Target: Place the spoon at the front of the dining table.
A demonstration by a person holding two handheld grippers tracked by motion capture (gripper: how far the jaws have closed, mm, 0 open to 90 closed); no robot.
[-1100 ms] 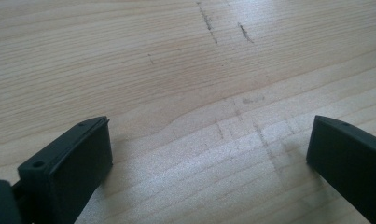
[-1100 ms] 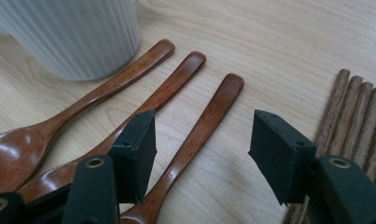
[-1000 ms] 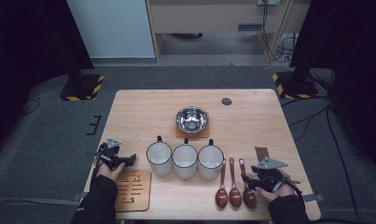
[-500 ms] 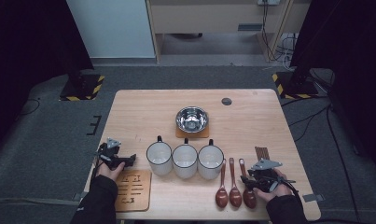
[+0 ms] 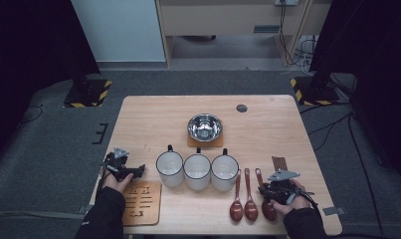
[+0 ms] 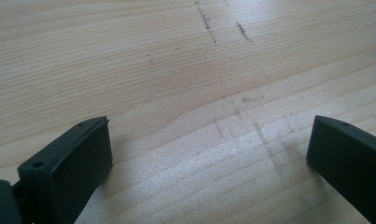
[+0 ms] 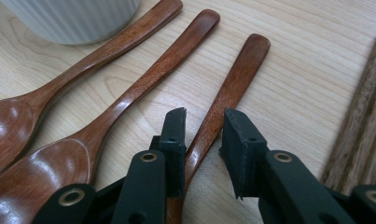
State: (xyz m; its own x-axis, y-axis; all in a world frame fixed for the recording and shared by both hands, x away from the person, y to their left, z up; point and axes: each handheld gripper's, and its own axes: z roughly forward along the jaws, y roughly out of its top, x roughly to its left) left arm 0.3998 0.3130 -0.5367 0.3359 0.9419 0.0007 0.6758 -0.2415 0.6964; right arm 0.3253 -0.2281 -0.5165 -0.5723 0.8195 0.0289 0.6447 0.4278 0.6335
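Rightmost wooden spoon lies between the right claw's part-open jaws, handle running straight ahead; left claw, spread wide, grasps nothing over bare bench.

A light wooden table stands on a grey carpeted floor. Its top shows a fine grain with some dark scuff marks, and a small round dark cap sits near its far edge. Beyond the table, a pale blue-white panel stands beside a beige cabinet with an open gap beneath it. Black curtains hang at both sides of the room, leaving the edges dark. Two stand bases with yellow-black hazard stripes rest on the floor, left and right. Cables trail across the floor at the far right. The light is soft and even over the tabletop.
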